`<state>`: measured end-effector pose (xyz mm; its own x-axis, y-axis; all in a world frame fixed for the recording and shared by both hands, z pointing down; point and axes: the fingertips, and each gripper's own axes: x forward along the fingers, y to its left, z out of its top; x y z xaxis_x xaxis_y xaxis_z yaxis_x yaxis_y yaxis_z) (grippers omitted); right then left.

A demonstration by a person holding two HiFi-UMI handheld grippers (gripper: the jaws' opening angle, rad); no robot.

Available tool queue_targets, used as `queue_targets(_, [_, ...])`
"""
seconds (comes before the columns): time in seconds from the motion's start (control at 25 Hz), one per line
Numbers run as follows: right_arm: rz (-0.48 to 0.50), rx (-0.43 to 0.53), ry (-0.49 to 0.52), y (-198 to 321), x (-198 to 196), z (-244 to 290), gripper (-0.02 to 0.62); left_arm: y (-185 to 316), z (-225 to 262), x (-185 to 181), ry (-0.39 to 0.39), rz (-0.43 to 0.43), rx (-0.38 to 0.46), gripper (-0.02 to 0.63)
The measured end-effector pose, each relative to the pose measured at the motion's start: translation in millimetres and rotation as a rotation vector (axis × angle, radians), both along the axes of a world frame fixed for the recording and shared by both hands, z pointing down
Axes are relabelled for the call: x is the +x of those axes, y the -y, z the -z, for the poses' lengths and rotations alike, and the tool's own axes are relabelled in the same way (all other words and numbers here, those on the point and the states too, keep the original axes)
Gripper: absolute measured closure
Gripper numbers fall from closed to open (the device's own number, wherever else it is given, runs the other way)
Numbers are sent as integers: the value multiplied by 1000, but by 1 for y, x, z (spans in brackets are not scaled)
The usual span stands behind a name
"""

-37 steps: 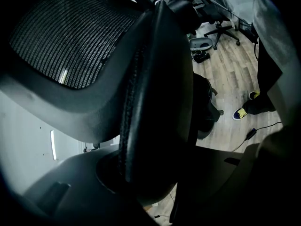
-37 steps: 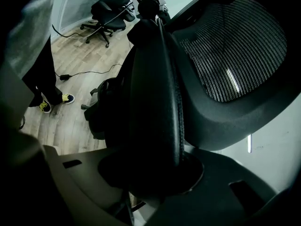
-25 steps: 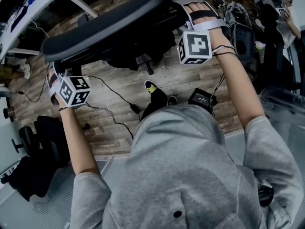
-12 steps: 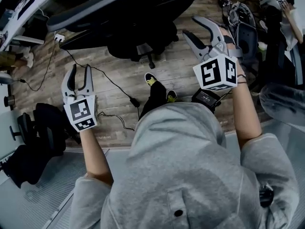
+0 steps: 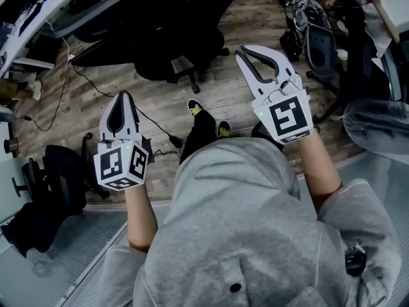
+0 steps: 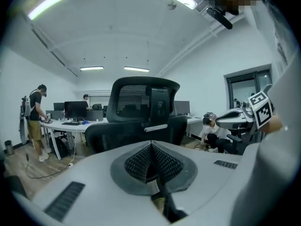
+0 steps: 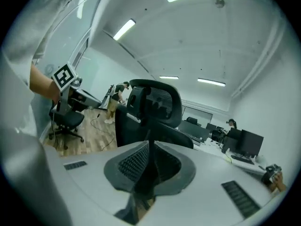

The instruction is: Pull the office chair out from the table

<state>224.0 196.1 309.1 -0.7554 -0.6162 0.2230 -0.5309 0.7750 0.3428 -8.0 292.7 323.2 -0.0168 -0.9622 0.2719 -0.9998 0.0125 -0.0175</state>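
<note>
The black office chair (image 5: pixel 179 37) stands on the wooden floor in front of me, its back turned toward me, just out from the white table (image 5: pixel 38 11). Both gripper views show its mesh backrest (image 6: pixel 146 112) (image 7: pixel 153 112) about an arm's length ahead. My left gripper (image 5: pixel 121 98) hovers at the left, well short of the chair. Its jaws are shut with nothing between them (image 6: pixel 151 147). My right gripper (image 5: pixel 246 53) hangs at the right, also clear of the chair. It is shut and empty (image 7: pixel 149 147).
Cables (image 5: pixel 83 82) trail across the floor under the table. A second dark chair (image 5: pixel 57 171) stands at the lower left, and another chair with gear (image 5: pixel 319 43) at the upper right. My shoes (image 5: pixel 199 107) are between the grippers. People stand at desks (image 6: pixel 66 124) farther off.
Both grippers were on the chair's backrest a second ago. They have let go, drawn back toward me, rolled upright and shut. The chair now lies farther from them.
</note>
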Motion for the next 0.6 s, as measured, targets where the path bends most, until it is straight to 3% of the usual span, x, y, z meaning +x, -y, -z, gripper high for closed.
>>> queue_targets(0.24, [-65,-94,121,-6,13,6,543,-4,7,14,11,-27,10,592])
queue_targets(0.6, [-110,-135,167,-11,11,6,543,-1,10,21,-16,-86,17,592])
